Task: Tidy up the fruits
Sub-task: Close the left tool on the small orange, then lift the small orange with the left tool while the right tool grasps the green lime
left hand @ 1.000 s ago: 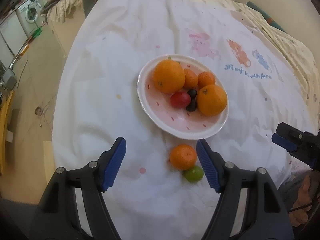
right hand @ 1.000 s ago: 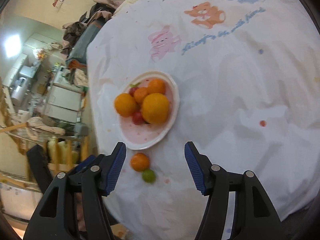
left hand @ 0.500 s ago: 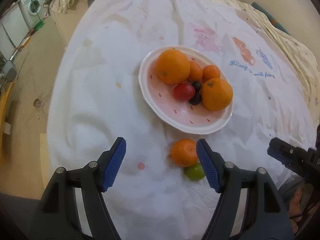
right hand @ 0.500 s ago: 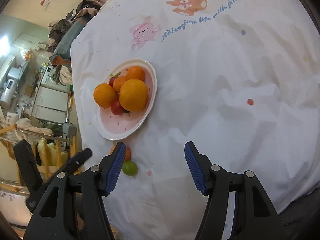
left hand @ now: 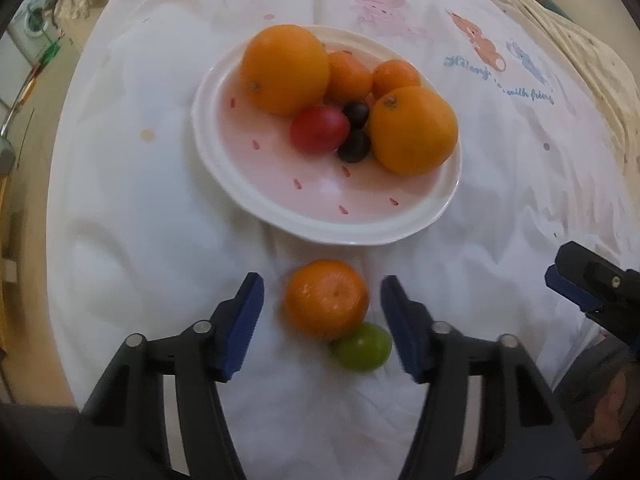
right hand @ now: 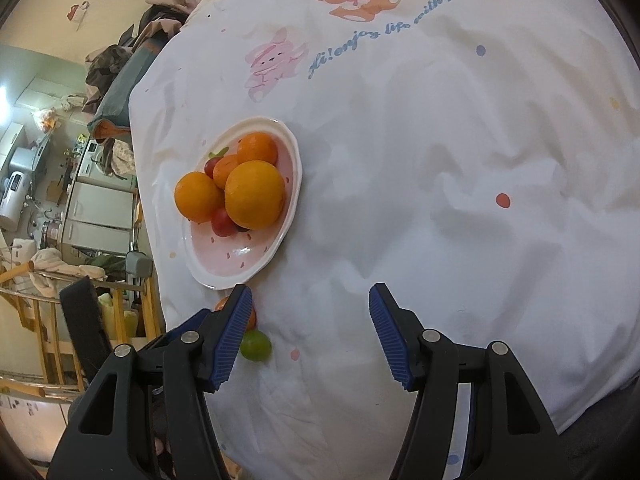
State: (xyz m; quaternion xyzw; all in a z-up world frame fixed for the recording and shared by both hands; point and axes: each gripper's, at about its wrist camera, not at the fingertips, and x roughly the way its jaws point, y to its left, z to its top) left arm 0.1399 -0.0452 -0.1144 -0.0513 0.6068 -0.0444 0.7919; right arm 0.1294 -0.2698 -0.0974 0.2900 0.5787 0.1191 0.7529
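Observation:
A small mandarin (left hand: 327,298) lies on the white cloth just in front of the pink plate (left hand: 280,184), with a green lime-like fruit (left hand: 363,346) touching its near right side. My left gripper (left hand: 322,300) straddles the mandarin; its jaws are closing, with gaps still showing on both sides. The plate holds two big oranges (left hand: 412,129), smaller mandarins, a red fruit (left hand: 319,129) and dark grapes. My right gripper (right hand: 310,304) stands open over bare cloth; its left finger hides most of the mandarin (right hand: 252,316), and the green fruit (right hand: 255,345) shows beside it.
The cloth-covered round table (right hand: 440,160) carries cartoon animal prints and blue lettering (right hand: 396,20). Its near edge drops off close behind the loose fruits. Room furniture, wooden rails and a washing machine (left hand: 34,20) lie beyond the left edge. My right gripper's tip (left hand: 592,288) shows at the left view's right side.
My left gripper has come down and forward so the mandarin now sits between its fingers, and the jaws have narrowed. The right gripper sank slightly and then held still.

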